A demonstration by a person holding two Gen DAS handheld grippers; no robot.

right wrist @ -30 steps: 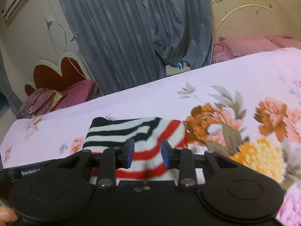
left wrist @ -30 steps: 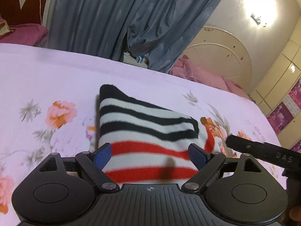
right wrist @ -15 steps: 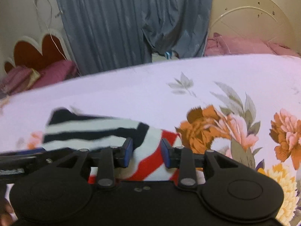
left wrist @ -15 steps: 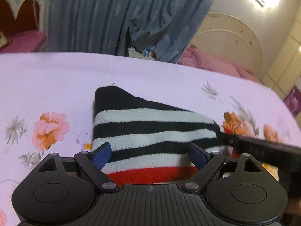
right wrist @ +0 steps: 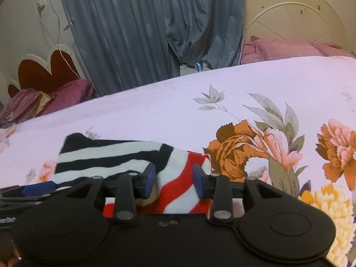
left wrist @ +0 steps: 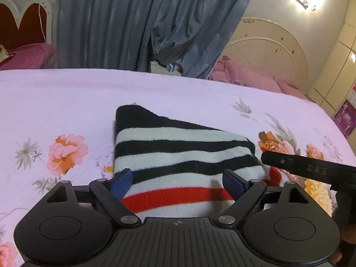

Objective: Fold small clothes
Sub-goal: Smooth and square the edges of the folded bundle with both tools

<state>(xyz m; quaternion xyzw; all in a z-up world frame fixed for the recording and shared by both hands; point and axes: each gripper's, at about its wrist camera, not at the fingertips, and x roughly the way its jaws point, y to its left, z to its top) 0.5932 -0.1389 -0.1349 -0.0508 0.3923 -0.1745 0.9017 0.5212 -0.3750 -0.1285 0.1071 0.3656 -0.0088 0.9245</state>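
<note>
**A:** Jaws first: on your left gripper they stand wide apart, pads clear of the cloth, with the striped sweater lying between and just ahead of them. On your right gripper they are only partly apart and have just been opening a little. The red-and-white part of the sweater shows in that gap, but I cannot see the pads pressing on it.

**B:** So where does the sweater lie from each hand?

**A:** It sits folded on the flowered bedsheet, straight in front of both. Through your left camera its stripes run across the view from one finger to the other, black and white bands farther off, the red band nearest the gripper body. Its pointed black corner is at the far left. Through your right camera the folded black-and-white layer lies to the left, and the red-striped layer under it runs into the gap between the fingers.

**B:** Which hand is better placed?

**A:** By my reading, your right. It is at the sweater's right end, where the loose red-striped edge is, and its black finger shows at the right edge of your left camera's view, beside that same end. Your left spans the near long edge. Any next fold would likely turn on the long axis running left to right between your hands.

**B:** And around it?

**A:** Grey curtains and a cream headboard beyond the bed.
</note>
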